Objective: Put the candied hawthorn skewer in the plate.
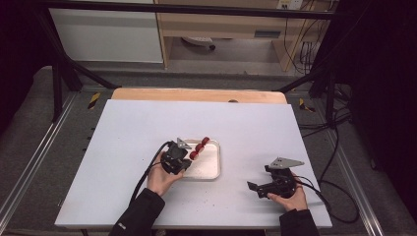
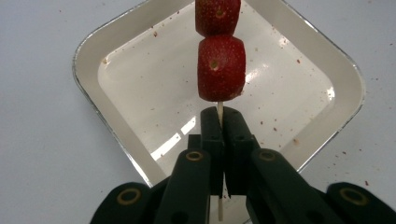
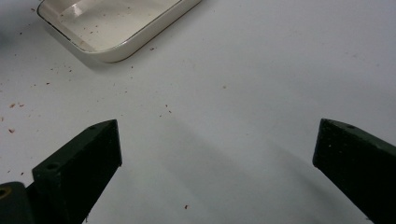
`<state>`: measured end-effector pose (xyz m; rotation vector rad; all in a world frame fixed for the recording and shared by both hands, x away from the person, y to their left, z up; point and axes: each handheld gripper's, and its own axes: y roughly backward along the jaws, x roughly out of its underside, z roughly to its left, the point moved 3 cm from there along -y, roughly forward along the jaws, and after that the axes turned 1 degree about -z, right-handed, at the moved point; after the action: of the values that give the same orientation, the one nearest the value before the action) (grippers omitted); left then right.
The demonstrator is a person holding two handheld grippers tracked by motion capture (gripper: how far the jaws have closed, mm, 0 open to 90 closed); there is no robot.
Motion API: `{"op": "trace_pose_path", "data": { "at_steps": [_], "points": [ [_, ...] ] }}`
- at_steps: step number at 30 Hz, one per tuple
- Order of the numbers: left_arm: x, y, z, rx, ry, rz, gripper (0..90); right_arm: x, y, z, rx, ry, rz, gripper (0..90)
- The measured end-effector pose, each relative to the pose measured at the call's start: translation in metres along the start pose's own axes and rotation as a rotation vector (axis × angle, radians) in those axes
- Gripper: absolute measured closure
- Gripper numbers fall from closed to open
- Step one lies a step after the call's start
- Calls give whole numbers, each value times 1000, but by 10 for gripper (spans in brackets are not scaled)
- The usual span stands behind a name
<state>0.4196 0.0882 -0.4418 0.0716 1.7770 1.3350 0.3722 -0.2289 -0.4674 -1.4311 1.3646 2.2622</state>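
Glossy red strawberries (image 2: 220,67) on thin wooden skewer (image 2: 219,112)

White table (image 1: 128,147), shallow white tray (image 1: 212,169) near its middle, red crumbs scattered around

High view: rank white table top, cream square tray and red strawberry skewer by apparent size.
1. White table top, by far the largest.
2. Cream square tray.
3. Red strawberry skewer, smallest; it is held above the tray, slightly nearer the camera, but the ranking holds.
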Motion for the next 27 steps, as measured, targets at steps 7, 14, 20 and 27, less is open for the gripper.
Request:
{"op": "trace_pose_path", "data": {
  "at_steps": [7,14,20,27],
  "points": [
    [1,-11,-4,-22,7,60,880,0,1,0,-1,-1,-1,18],
    [1,-13,-6,-45,7,81,878,0,1,0,-2,-5,-2,19],
    [2,-13,-7,-50,-1,73,866,-1,2,-1,4,-6,-7,20],
    [5,-2,-3,-20,-38,37,764,-1,3,-1,10,-13,-12,18]
  ]
}}
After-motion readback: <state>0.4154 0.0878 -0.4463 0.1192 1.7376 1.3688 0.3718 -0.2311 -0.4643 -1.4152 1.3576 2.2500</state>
